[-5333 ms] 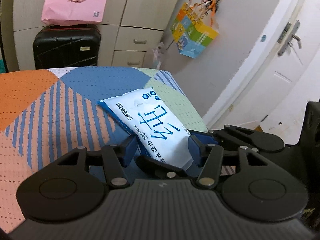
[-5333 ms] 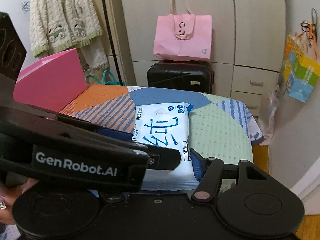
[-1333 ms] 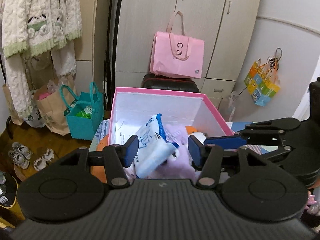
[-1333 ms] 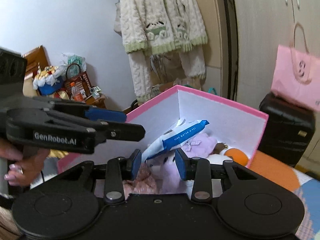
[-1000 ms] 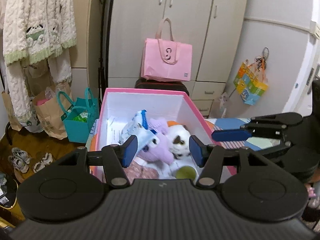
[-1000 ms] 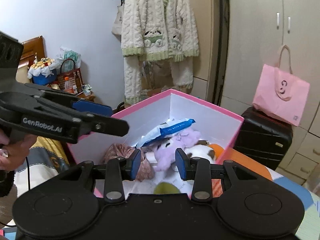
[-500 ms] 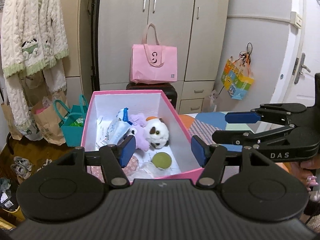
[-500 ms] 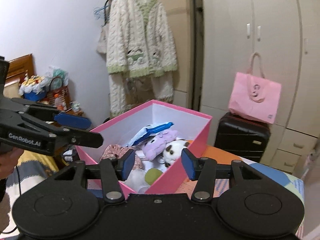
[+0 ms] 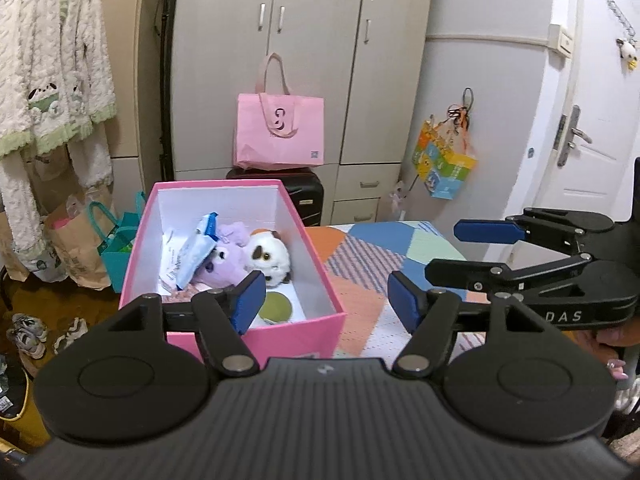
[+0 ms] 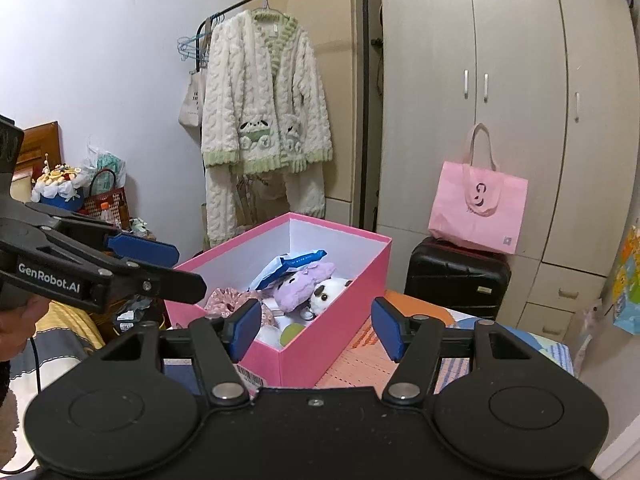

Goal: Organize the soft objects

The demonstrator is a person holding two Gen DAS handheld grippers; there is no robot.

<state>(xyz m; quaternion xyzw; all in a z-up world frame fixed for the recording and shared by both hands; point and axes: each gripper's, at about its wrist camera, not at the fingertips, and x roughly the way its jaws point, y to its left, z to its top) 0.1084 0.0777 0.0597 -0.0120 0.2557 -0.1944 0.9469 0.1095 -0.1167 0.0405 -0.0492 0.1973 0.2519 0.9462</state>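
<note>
The pink box (image 9: 224, 280) sits at the edge of the patterned bed (image 9: 372, 264), open-topped so soft things drop in; the wipes pack (image 9: 192, 250), purple plush (image 9: 228, 260) and white plush (image 9: 268, 256) lie inside. The left gripper (image 9: 326, 300) and right gripper (image 10: 316, 330), back from it, have just been opening: fingers wide, empty.

We see a bedroom in a home. A tall beige wardrobe (image 10: 500, 92) fills 1 wall, with a black suitcase (image 10: 456, 276) and a pink tote bag (image 10: 478, 208) in front of it. A fluffy white robe (image 10: 260, 120) hangs on a clothes rack (image 10: 360, 20). Shoes (image 9: 28, 332) lie on the wooden floor. A bed cover with coloured patches (image 9: 384, 256) lies in front, and a white door (image 9: 588, 132) stands at the right.
</note>
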